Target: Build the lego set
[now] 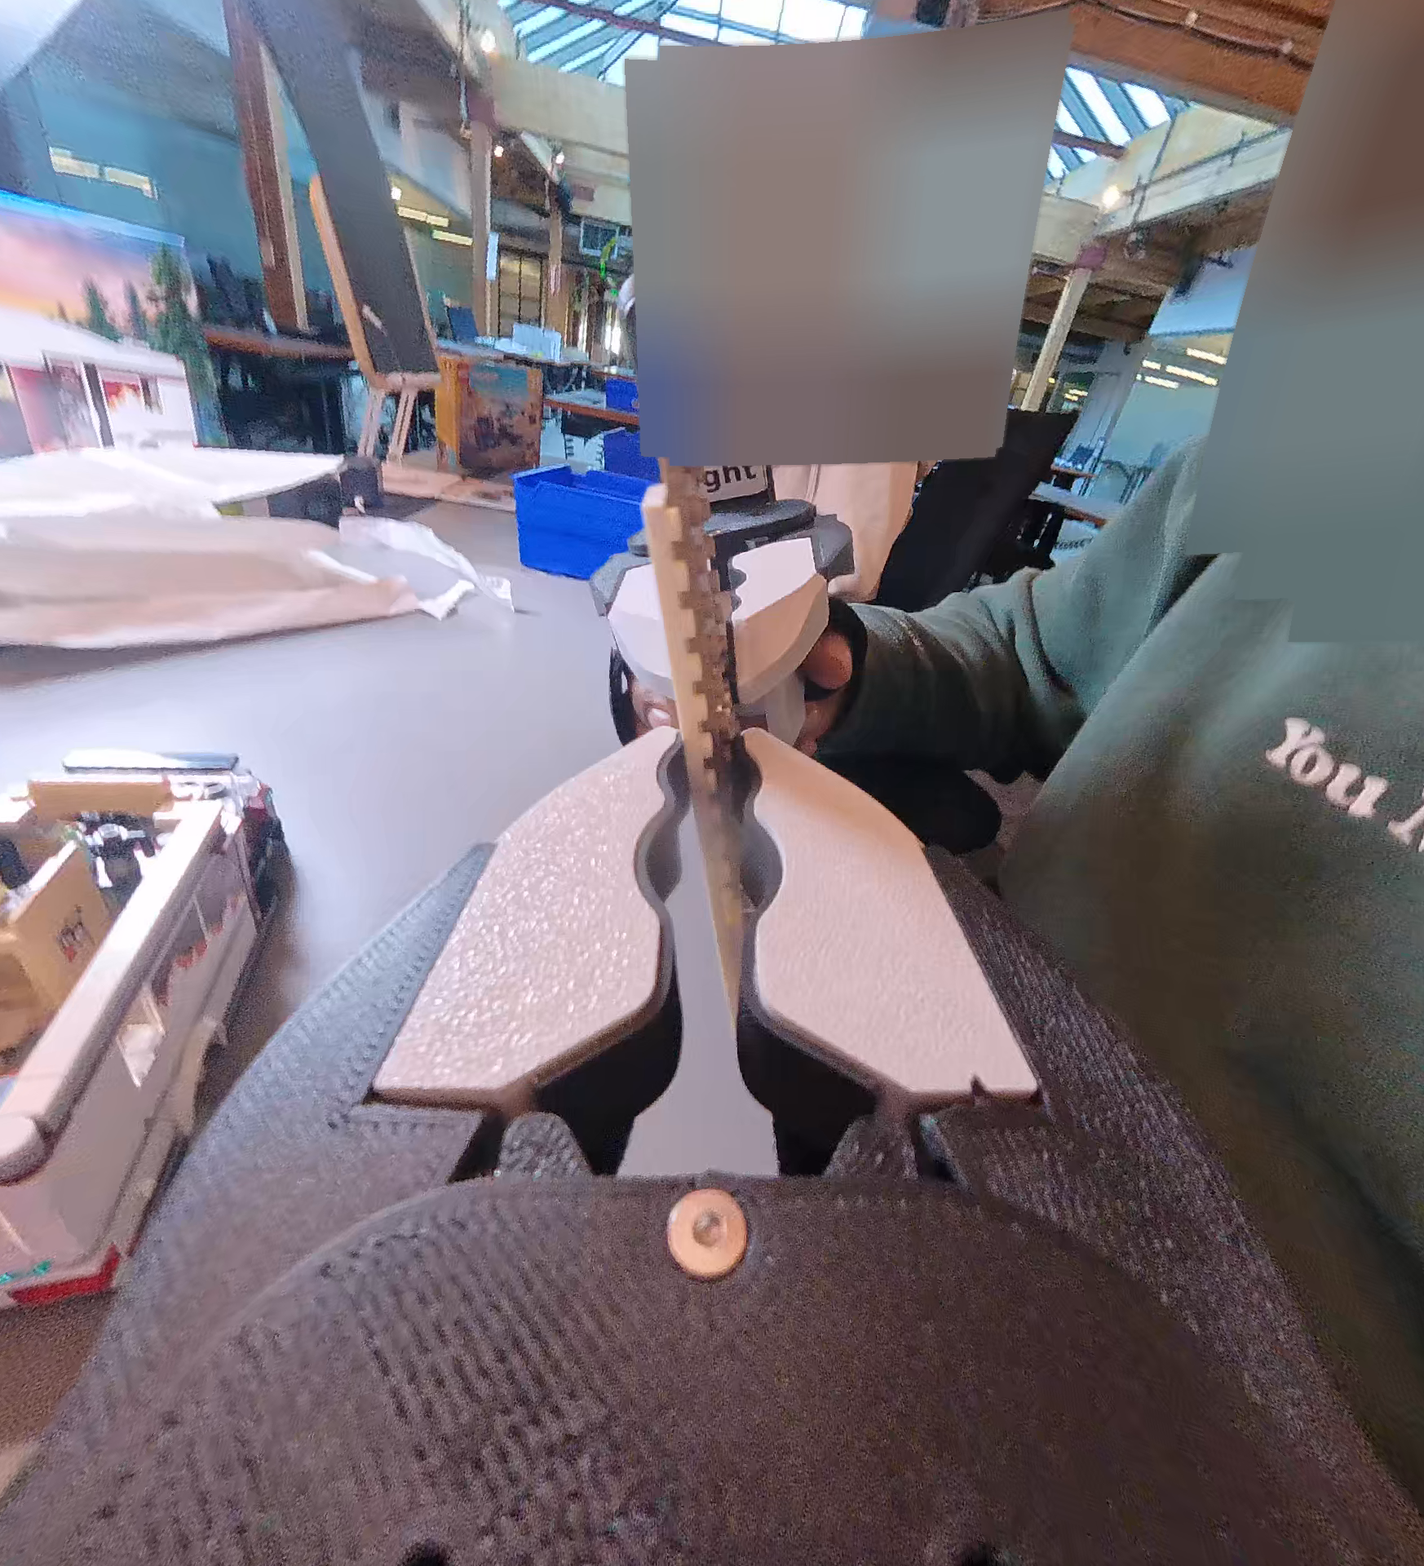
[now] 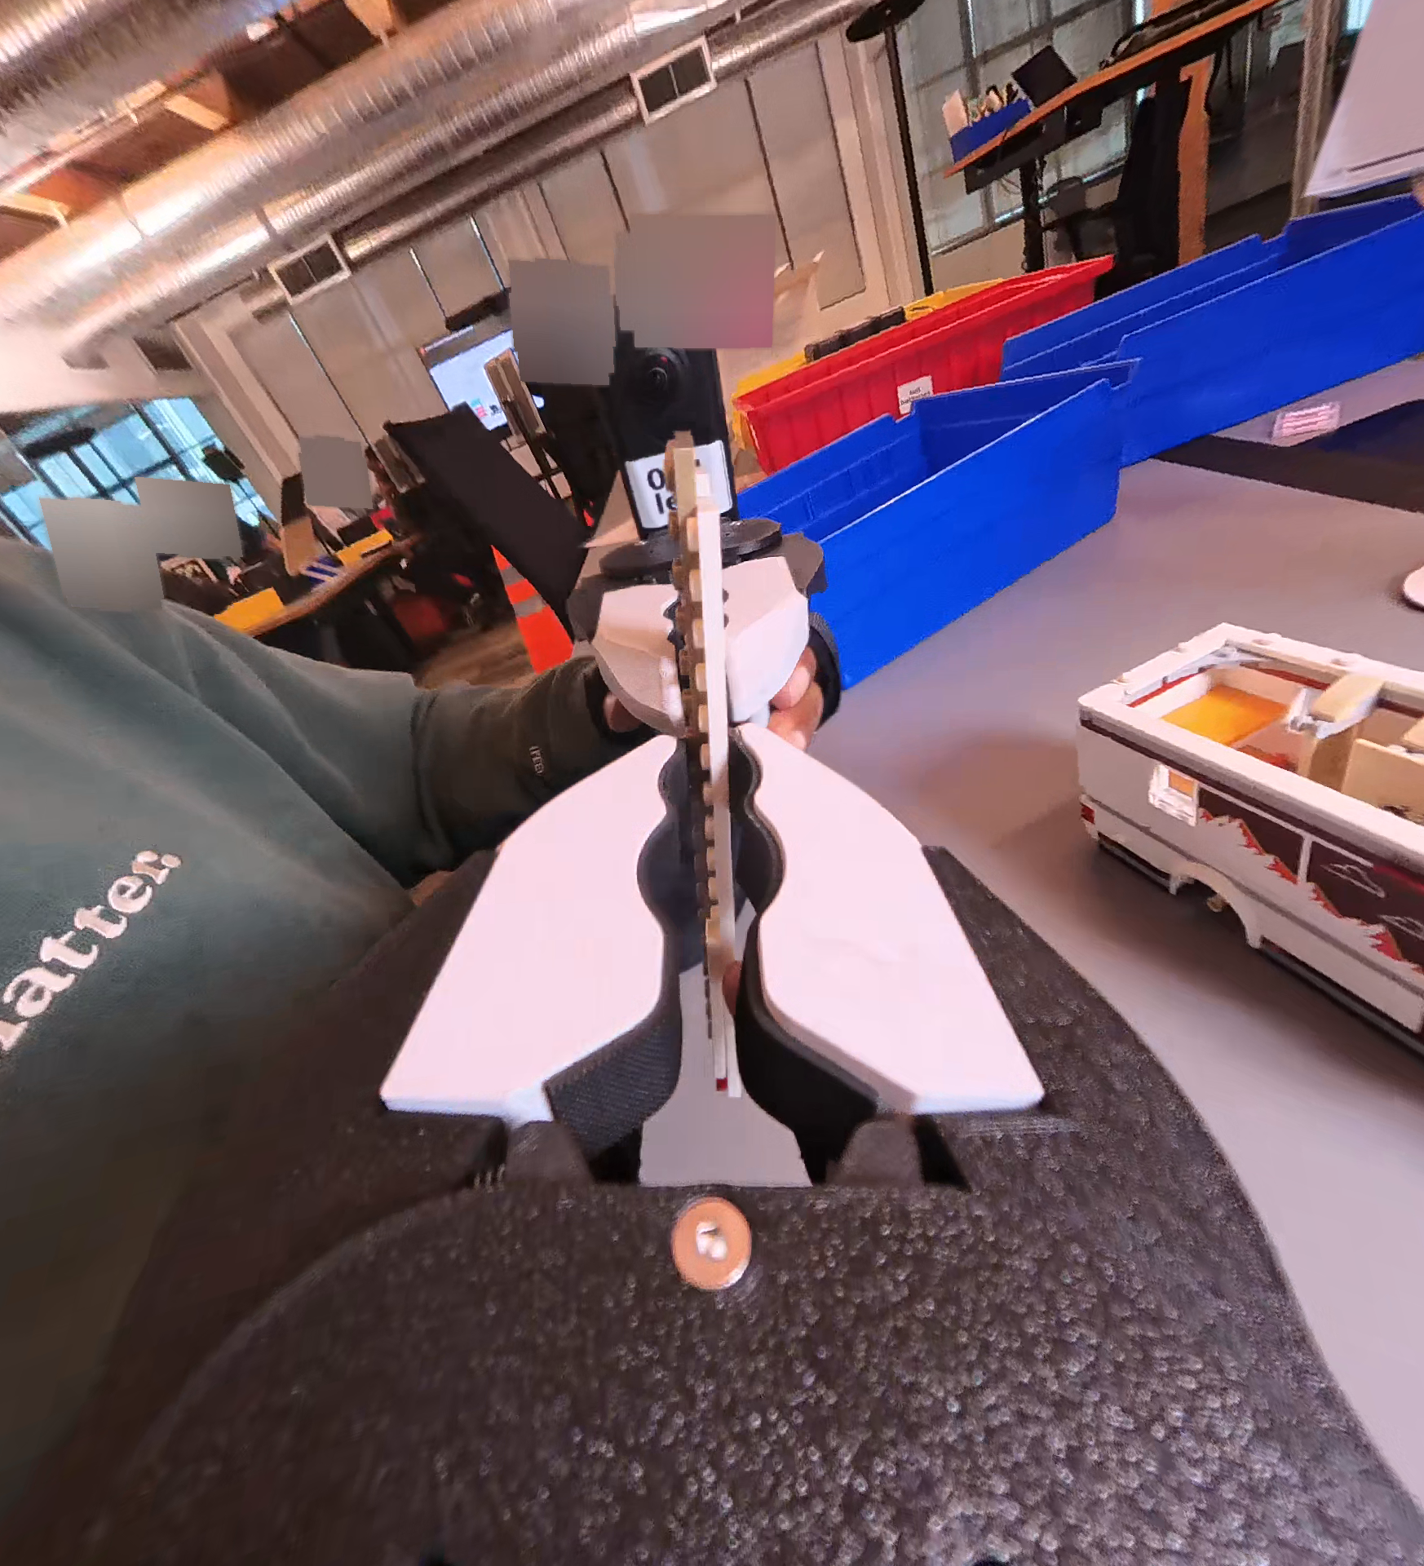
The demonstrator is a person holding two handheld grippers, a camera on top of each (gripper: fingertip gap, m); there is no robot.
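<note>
Gripping from opposite ends, both tongs are clamped on one flat, thin panel built of white and tan toy bricks [image 1: 702,644], studded along one face and held edge-on and upright in the air between them. The left tongs [image 1: 713,750] pinch its near end in the left wrist view, the white fingers [image 1: 573,898] pressed to either face; the right tongs [image 2: 709,750] do the same from the other end, so each pair shows just beyond the other's tips with the panel bridging them. A two-ended hold like this probably keeps so thin a piece from twisting or bending. The panel hangs clear above the grey counter [image 1: 403,729].

Off to the left of the left tongs, and to the right of the right tongs, stands an open-topped white and dark red toy-brick camper van [image 2: 1302,805], its roof off and its tan interior showing. Beyond the right tongs lie long blue plastic bins [image 2: 963,508] and a red plastic bin [image 2: 903,373]; crumpled white plastic bags [image 1: 141,559] lie beyond the left.
</note>
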